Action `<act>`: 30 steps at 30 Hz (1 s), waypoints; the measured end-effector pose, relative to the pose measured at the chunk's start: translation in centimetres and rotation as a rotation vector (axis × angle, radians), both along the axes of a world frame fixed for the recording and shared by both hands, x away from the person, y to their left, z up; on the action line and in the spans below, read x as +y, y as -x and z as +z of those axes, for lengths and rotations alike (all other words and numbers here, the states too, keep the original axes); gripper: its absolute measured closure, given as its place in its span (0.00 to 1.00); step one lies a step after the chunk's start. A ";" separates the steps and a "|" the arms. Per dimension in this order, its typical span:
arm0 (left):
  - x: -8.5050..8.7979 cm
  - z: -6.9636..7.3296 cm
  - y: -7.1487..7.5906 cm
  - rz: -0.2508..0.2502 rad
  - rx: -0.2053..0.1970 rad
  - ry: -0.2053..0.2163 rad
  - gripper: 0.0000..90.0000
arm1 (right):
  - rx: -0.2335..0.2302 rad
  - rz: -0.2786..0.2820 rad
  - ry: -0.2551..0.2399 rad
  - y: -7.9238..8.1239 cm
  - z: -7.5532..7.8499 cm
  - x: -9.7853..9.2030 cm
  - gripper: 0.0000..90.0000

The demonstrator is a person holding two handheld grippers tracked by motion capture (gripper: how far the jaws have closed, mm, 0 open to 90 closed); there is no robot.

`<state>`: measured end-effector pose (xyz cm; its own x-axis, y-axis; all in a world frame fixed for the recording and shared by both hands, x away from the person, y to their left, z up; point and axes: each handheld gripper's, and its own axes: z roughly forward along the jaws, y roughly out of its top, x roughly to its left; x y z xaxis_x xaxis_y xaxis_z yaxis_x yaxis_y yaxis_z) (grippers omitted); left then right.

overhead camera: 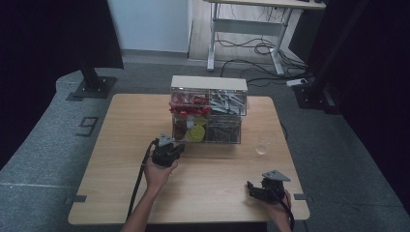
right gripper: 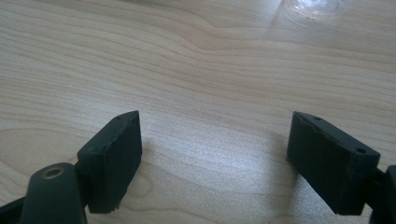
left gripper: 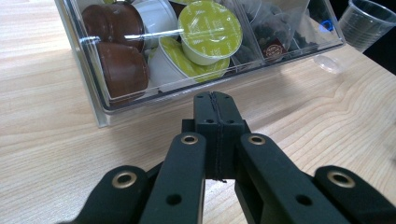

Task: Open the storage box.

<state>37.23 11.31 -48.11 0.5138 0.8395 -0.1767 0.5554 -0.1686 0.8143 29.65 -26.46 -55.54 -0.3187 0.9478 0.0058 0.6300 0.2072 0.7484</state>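
Two grippers are at work over the wooden table, and the left gripper leads: its jaws are pressed flat together with nothing between them, tips just short of the clear organiser box. Directly ahead sits the lower drawer, packed with coffee pods, a green-lidded pod on top and brown ones beside it. This looks like the approach step, probably toward pulling that drawer open, though no handle can be made out. Next, the shut tips need to find the drawer's front lip and hook or nudge it. Well apart, the right gripper rests with jaws wide and empty, near the clear plastic cup.
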 end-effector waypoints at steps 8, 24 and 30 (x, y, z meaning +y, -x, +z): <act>-0.2 -0.5 -0.7 0.002 0.018 -0.003 1.00 | 0.000 0.001 0.000 0.0 0.0 0.0 0.20; -0.9 -1.8 -2.0 0.007 0.057 -0.014 1.00 | 0.000 0.000 0.000 0.0 0.0 0.0 0.20; -1.2 -1.8 -2.3 0.002 0.060 -0.022 1.00 | 0.000 0.000 0.000 0.0 0.0 0.0 0.20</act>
<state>39.56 10.11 -49.96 0.5011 0.8445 -0.1890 0.6036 -0.1846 0.7757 29.65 -26.46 -55.54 -0.3188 0.9478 0.0061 0.6301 0.2071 0.7484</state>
